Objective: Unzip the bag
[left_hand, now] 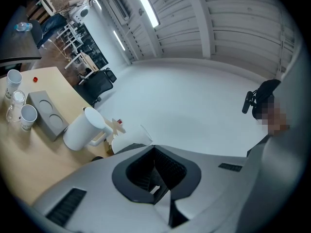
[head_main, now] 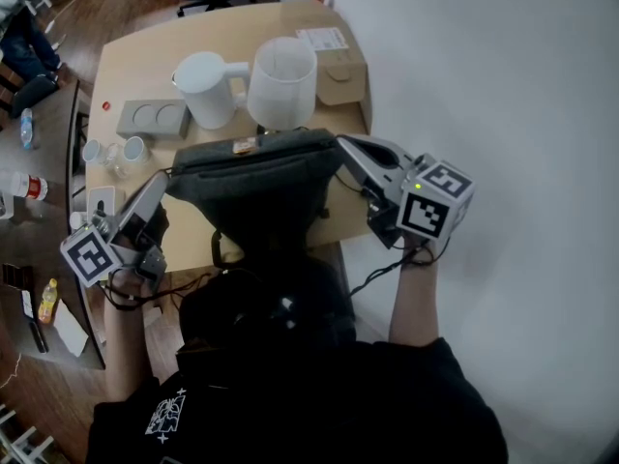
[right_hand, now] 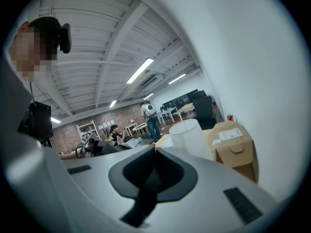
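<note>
A dark grey bag (head_main: 256,187) stands on the wooden table (head_main: 131,66) near its front edge, with a strap hanging over that edge. In the head view my left gripper (head_main: 162,180) reaches in from the left and its tips meet the bag's left end. My right gripper (head_main: 341,143) comes from the right, with its tips at the bag's upper right corner. In the gripper views the left gripper (left_hand: 154,149) and the right gripper (right_hand: 155,149) both have their jaws closed together. I see nothing pinched between either pair. The zipper pull is not visible.
Behind the bag stand a white jug (head_main: 206,87), a translucent container (head_main: 282,80) and a cardboard box (head_main: 338,71). A grey holder with two round recesses (head_main: 153,119) and several small cups (head_main: 114,153) sit at the table's left. A white wall runs along the right.
</note>
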Available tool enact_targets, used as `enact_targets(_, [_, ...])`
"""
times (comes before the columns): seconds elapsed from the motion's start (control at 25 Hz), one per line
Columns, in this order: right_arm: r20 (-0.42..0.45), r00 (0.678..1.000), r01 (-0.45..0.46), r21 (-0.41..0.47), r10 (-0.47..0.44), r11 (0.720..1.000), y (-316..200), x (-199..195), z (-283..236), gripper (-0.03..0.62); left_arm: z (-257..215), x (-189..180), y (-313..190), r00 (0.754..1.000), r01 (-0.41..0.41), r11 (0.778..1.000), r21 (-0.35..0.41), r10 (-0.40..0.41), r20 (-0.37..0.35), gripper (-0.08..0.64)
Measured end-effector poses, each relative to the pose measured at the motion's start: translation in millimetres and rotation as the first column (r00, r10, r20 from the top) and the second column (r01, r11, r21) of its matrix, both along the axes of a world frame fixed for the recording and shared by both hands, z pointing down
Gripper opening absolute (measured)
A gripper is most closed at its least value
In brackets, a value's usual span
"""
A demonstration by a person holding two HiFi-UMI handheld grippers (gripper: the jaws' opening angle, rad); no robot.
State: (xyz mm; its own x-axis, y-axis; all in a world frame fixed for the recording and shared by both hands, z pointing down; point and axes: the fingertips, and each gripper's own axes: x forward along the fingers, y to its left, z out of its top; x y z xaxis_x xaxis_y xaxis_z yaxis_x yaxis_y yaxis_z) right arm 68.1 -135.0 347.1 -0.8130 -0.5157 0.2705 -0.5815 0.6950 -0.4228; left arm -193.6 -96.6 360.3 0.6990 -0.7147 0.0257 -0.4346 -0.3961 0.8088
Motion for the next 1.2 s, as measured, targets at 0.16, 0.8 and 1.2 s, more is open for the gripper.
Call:
enact_targets(0.16, [-0.001, 1.0, -0.009, -0.005, 0.009, 1.0, -2.1, 4.2, 2.8, 0.01, 1.6, -1.2, -0.9, 1.0, 0.005, 1.0, -0.001, -0.005, 0.0, 0.002])
enact_targets(0.8, [-0.002, 1.0, -0.031, -0.023, 0.031, 0.999, -8.2, 16.0, 11.6, 0.011, 8.7, -9.1, -1.7, 0.999, 0.02, 1.0, -0.008, -0.02, -0.025, 0.002])
enact_targets(1.2, [0.006, 0.999, -0.04, -0.036, 0.041, 0.999, -13.5, 21.9, 17.0, 0.011, 13.6, -14.9, -3.4, 0.999, 0.033, 0.999, -0.016, -0.034, -0.024, 0.002])
